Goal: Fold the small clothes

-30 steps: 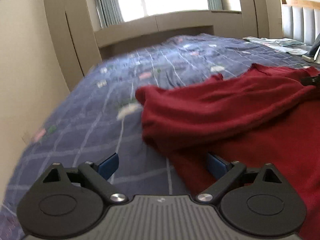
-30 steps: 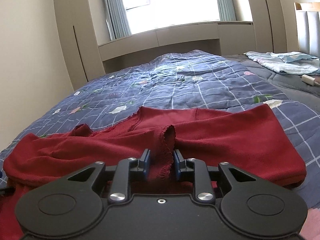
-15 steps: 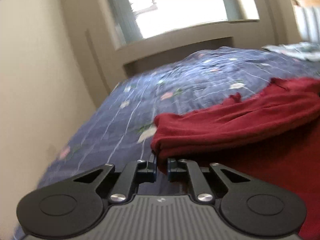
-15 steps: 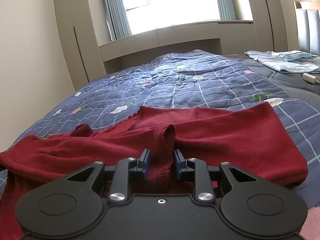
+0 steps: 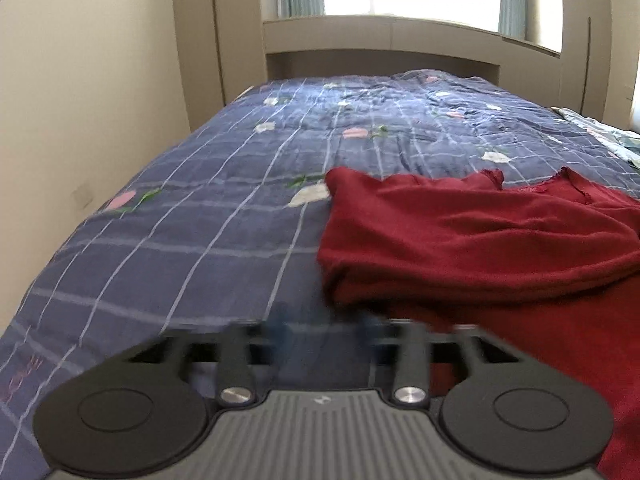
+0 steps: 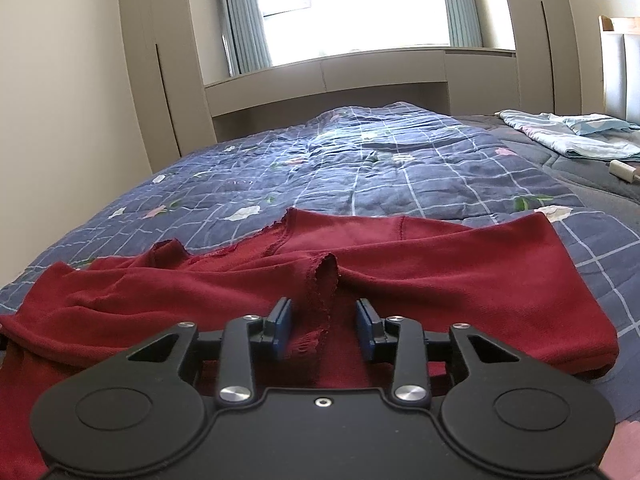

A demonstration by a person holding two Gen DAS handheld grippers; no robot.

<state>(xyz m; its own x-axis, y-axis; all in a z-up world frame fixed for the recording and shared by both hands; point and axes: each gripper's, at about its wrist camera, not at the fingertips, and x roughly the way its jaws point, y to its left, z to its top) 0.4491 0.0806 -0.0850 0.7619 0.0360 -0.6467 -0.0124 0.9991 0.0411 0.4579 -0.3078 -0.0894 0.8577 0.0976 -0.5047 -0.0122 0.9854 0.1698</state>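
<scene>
A dark red knit garment [image 5: 472,240] lies on the blue checked bedspread [image 5: 224,216], its top part folded over the rest. My left gripper [image 5: 326,330] is blurred, its jaws apart, just short of the fold's left corner and holding nothing. In the right wrist view the garment [image 6: 440,264] spreads across the front. My right gripper [image 6: 325,328] is open, its blue pads [image 6: 280,326] on either side of a raised ridge of frilled red edge [image 6: 324,280], not pressing it.
The bedspread [image 6: 360,168] runs back to a beige window ledge and cupboards [image 6: 320,76]. A wall [image 5: 80,100] borders the bed's left side. Folded pale blue cloth [image 6: 568,140] and a small white object [image 6: 622,170] lie at the far right.
My left gripper closed on the fold's corner half a second ago and has since opened and drawn back. My right gripper has opened, letting go of the frilled edge, which stays bunched between its pads.
</scene>
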